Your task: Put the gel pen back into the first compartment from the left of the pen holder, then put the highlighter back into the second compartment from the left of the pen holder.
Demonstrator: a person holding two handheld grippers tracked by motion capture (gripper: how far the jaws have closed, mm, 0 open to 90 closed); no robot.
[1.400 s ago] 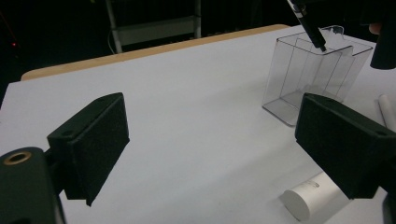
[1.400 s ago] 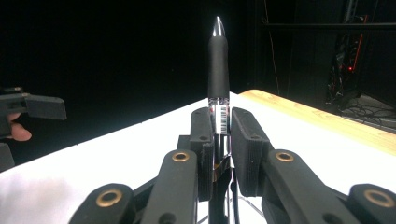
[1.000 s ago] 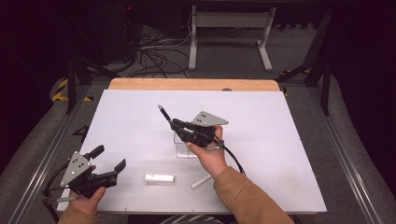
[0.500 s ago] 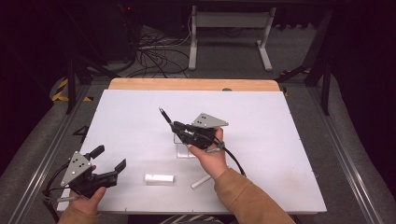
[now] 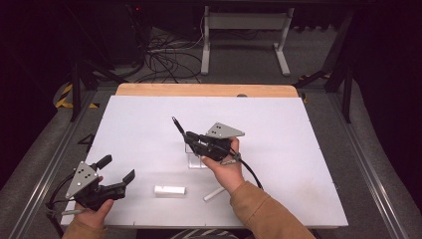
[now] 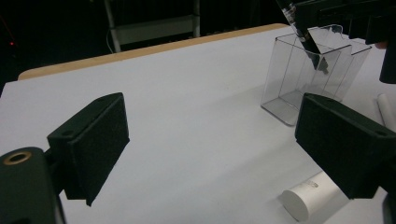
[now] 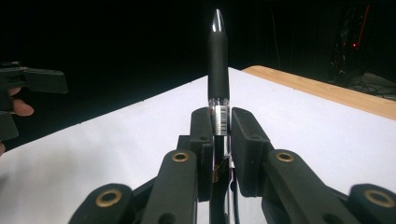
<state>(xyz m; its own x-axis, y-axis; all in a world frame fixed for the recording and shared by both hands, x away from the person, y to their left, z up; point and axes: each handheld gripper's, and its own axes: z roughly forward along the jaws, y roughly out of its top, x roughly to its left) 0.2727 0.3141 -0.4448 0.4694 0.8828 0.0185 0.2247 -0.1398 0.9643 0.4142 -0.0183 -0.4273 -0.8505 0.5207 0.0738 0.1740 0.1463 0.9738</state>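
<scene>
My right gripper [image 5: 193, 138] is shut on a black pen [image 5: 180, 127] and holds it tilted, its tip pointing up and to the far left, just over a clear plastic box [image 5: 198, 158] at mid-table. In the right gripper view the pen [image 7: 218, 60] rises from between the pressed pads, right gripper [image 7: 219, 126]. My left gripper [image 5: 118, 169] rests open near the front left corner, nothing between its jaws. In the left gripper view the left gripper [image 6: 219, 135] looks toward the clear box [image 6: 303, 79], with the pen [image 6: 299, 25] slanting above it.
A short white cylinder [image 5: 169, 190] lies near the front edge, seen close by the right jaw as the white cylinder [image 6: 308, 200]. A thin white stick [image 5: 214, 194] lies under the right forearm. The white table [image 5: 298, 149] ends in a wooden strip [image 5: 204, 90] at the back.
</scene>
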